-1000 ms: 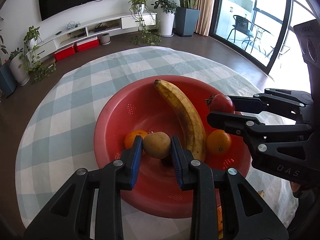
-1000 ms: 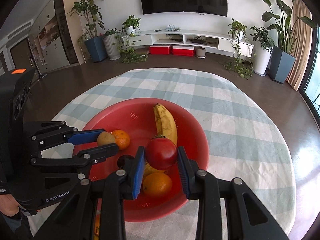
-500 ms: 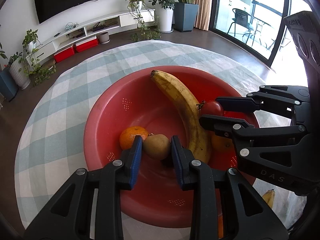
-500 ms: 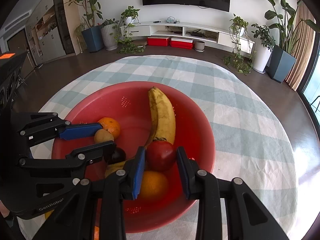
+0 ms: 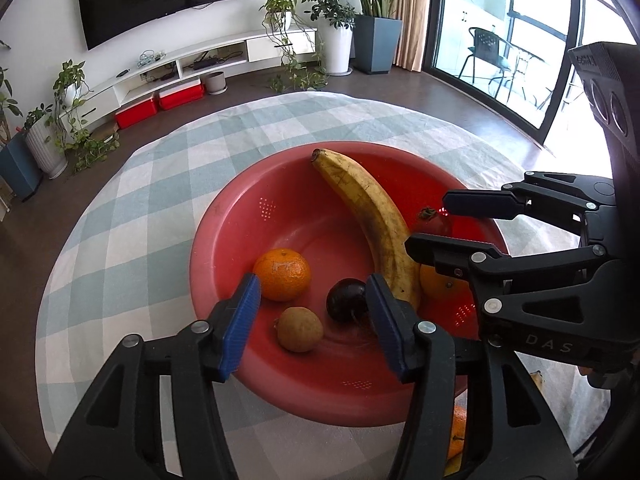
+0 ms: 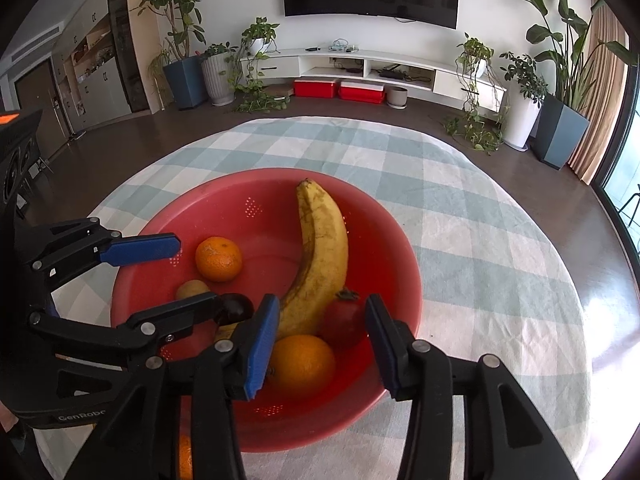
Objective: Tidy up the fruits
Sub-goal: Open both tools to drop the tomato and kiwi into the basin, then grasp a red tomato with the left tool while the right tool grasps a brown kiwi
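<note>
A red bowl (image 5: pixel 280 184) (image 6: pixel 392 248) on the checked tablecloth holds a banana (image 5: pixel 368 216) (image 6: pixel 320 248), an orange (image 5: pixel 282 274) (image 6: pixel 218 259), a brown kiwi-like fruit (image 5: pixel 300 329) (image 6: pixel 191 290), a dark plum (image 5: pixel 346 300) (image 6: pixel 237 307), a red tomato (image 5: pixel 434 222) (image 6: pixel 344 318) and a second orange (image 5: pixel 440 286) (image 6: pixel 302 362). My left gripper (image 5: pixel 312 324) (image 6: pixel 196 272) is open, with the brown fruit lying loose between its jaws. My right gripper (image 6: pixel 320 346) (image 5: pixel 426 222) is open above the tomato and the second orange.
The round table has a green-and-white checked cloth (image 5: pixel 132 216) (image 6: pixel 472 248). Another orange (image 5: pixel 456 428) (image 6: pixel 185 456) lies on the cloth just outside the bowl's near rim. Plants, a TV shelf and a glass door stand around the room.
Both grippers have opened. The left let go of the brown fruit and the right let go of the tomato; both fruits now lie in the bowl.
</note>
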`<state>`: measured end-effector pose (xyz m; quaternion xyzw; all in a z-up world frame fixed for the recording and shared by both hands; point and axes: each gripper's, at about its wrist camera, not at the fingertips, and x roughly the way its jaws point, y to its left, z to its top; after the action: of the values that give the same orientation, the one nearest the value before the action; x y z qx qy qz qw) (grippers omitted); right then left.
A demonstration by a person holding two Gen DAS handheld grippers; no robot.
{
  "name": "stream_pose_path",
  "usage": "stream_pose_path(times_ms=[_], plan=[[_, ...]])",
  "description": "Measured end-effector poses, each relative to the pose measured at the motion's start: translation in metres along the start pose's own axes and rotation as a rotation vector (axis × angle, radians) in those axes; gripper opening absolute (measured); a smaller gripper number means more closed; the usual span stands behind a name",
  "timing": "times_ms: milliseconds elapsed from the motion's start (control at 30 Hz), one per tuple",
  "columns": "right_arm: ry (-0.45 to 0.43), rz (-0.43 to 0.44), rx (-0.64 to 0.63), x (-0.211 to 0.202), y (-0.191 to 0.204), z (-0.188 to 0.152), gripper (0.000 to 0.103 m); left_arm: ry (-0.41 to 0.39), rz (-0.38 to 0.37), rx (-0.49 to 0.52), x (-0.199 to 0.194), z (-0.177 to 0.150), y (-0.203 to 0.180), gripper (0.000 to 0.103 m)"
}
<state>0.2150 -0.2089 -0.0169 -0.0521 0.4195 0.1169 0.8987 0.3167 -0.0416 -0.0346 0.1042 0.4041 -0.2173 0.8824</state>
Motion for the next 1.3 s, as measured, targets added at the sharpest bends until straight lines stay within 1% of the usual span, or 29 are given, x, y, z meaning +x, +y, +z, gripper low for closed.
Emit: stream_pose_path(times_ms=[67, 167, 267, 333, 367, 400, 500, 533, 600, 633, 700, 800, 867, 933, 967, 1067, 1100, 1167, 1233, 1300], plan=[[-0.006, 0.000, -0.002, -0.003, 0.002, -0.001, 0.052, -0.008, 0.000, -0.004, -0.006, -0.001, 0.000, 0.053], [-0.017, 0.003, -0.005, -0.010, 0.003, -0.003, 0.053, -0.027, 0.002, -0.004, -0.017, -0.004, -0.001, 0.060], [-0.035, 0.003, -0.001, -0.021, 0.003, -0.006, 0.057, -0.048, 0.006, -0.021, -0.033, -0.008, 0.001, 0.070], [-0.051, 0.007, 0.011, -0.031, 0.001, -0.008, 0.061, -0.069, -0.002, -0.035, -0.048, -0.014, 0.003, 0.078], [-0.061, 0.010, 0.020, -0.038, 0.000, -0.010, 0.066, -0.078, -0.009, -0.037, -0.057, -0.018, 0.003, 0.080], [-0.074, 0.014, 0.032, -0.046, -0.002, -0.012, 0.071, -0.089, -0.015, -0.040, -0.066, -0.023, 0.004, 0.087], [-0.124, 0.046, 0.073, -0.074, -0.008, -0.026, 0.078, -0.123, -0.036, -0.050, -0.092, -0.045, 0.002, 0.102], [-0.138, 0.055, 0.087, -0.083, -0.008, -0.033, 0.079, -0.127, -0.042, -0.050, -0.099, -0.054, 0.001, 0.103], [-0.160, 0.082, 0.110, -0.099, -0.007, -0.050, 0.081, -0.151, -0.053, -0.040, -0.112, -0.074, -0.004, 0.103], [-0.167, 0.092, 0.118, -0.107, -0.005, -0.060, 0.082, -0.160, -0.056, -0.019, -0.118, -0.085, -0.008, 0.103], [-0.172, 0.101, 0.125, -0.118, 0.001, -0.080, 0.082, -0.154, -0.034, 0.041, -0.128, -0.105, -0.020, 0.103], [-0.168, 0.100, 0.117, -0.130, 0.013, -0.108, 0.082, -0.073, -0.031, 0.081, -0.135, -0.131, -0.033, 0.103], [-0.163, 0.112, 0.134, -0.135, 0.018, -0.125, 0.082, -0.015, -0.055, 0.065, -0.135, -0.145, -0.033, 0.103], [-0.142, 0.133, 0.148, -0.136, 0.023, -0.140, 0.082, -0.002, -0.089, 0.052, -0.135, -0.155, -0.030, 0.102], [-0.131, 0.136, 0.151, -0.135, 0.026, -0.145, 0.082, 0.010, -0.094, 0.055, -0.135, -0.159, -0.030, 0.102], [-0.097, 0.142, 0.153, -0.131, 0.034, -0.160, 0.081, 0.011, -0.117, 0.104, -0.135, -0.163, -0.032, 0.102], [-0.087, 0.142, 0.156, -0.130, 0.036, -0.163, 0.080, 0.020, -0.125, 0.124, -0.133, -0.162, -0.033, 0.100], [-0.071, 0.140, 0.164, -0.129, 0.038, -0.168, 0.079, 0.046, -0.129, 0.166, -0.127, -0.158, -0.036, 0.088], [-0.077, 0.138, 0.173, -0.131, 0.038, -0.170, 0.078, 0.078, -0.144, 0.201, -0.119, -0.157, -0.038, 0.075], [-0.079, 0.139, 0.176, -0.132, 0.037, -0.171, 0.078, 0.104, -0.154, 0.239, -0.111, -0.157, -0.040, 0.072]])
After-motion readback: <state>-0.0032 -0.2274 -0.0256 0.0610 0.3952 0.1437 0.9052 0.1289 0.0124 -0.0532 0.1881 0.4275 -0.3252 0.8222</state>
